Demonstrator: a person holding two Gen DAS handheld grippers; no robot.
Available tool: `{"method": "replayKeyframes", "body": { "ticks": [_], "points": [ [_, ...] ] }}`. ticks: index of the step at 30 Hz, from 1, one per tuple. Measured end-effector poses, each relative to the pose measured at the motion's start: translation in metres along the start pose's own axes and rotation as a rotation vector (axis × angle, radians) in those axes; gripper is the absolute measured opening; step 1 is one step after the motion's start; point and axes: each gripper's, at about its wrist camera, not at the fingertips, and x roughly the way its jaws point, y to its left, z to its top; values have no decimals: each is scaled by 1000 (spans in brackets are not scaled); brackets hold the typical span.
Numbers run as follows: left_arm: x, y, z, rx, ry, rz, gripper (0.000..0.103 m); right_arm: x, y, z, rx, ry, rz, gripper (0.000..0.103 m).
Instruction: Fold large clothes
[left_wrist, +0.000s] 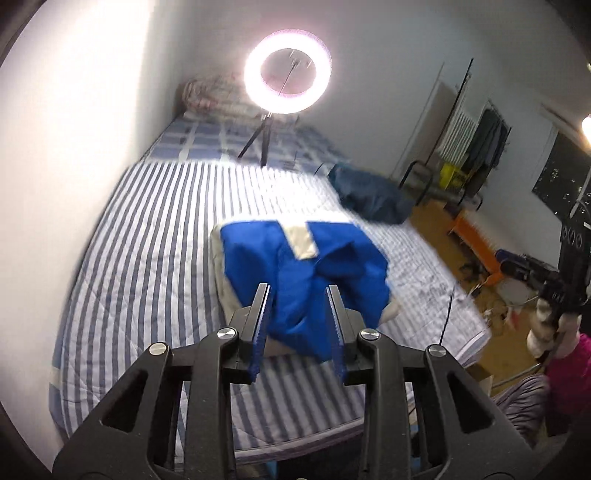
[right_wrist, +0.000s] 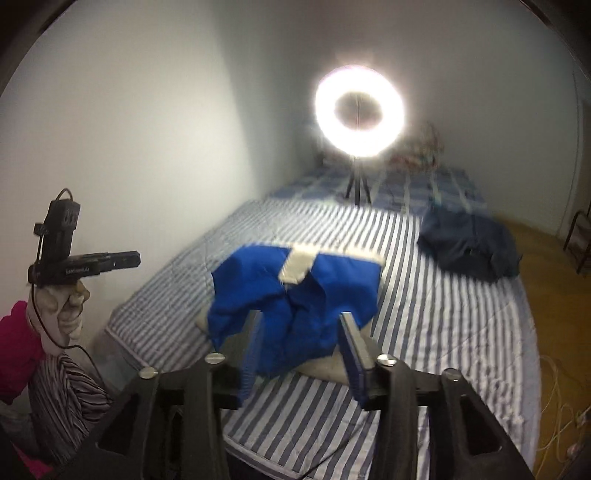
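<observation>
Blue cloth (left_wrist: 306, 273) lies bunched up in a loose pile near the middle of the striped bed (left_wrist: 155, 229). It is a big blue piece of clothing with a white strip (left_wrist: 303, 242) at its far edge and some white lining peeking out from under it. It is not flat; the near side has lumps and folds.

Both tongs are above the bed, on the near side of the pile. The left gripper (left_wrist: 298, 295) has its two blue-padded jaws a little way apart, with nothing between them. The blue cloth shows behind the gap, but the pads do not touch it. The right gripper (right_wrist: 301, 325) has its jaws wider apart and it holds nothing too. The pile is just past its tips.

From the right camera you can see the person's gloved left hand (right_wrist: 64, 310) at the left edge, with a pink sleeve (right_wrist: 16, 343) below it.

A dark blue bundle (right_wrist: 469, 245) sits near the right side of the bed, well apart from the blue pile. A bright ring lamp (left_wrist: 288, 72) stands on a small tripod at the far end of the bed. The pictures are a bit blurry.
</observation>
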Motion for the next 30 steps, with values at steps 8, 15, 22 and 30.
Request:
{"method": "replayKeyframes", "body": {
  "ticks": [8, 15, 22, 30],
  "points": [
    [-64, -9, 54, -94, -62, -64, 37, -54, 19, 38, -65, -88, -20, 46],
    [-75, -19, 73, -60, -84, -36, 62, -75, 26, 63, -87, -145, -5, 65],
    [30, 42, 50, -280, 48, -76, 61, 23, -15, 29, 89, -2, 47, 65],
    [144, 97, 22, -480, 207, -73, 61, 158, -112, -24, 511, 175, 144, 66]
  ]
}}
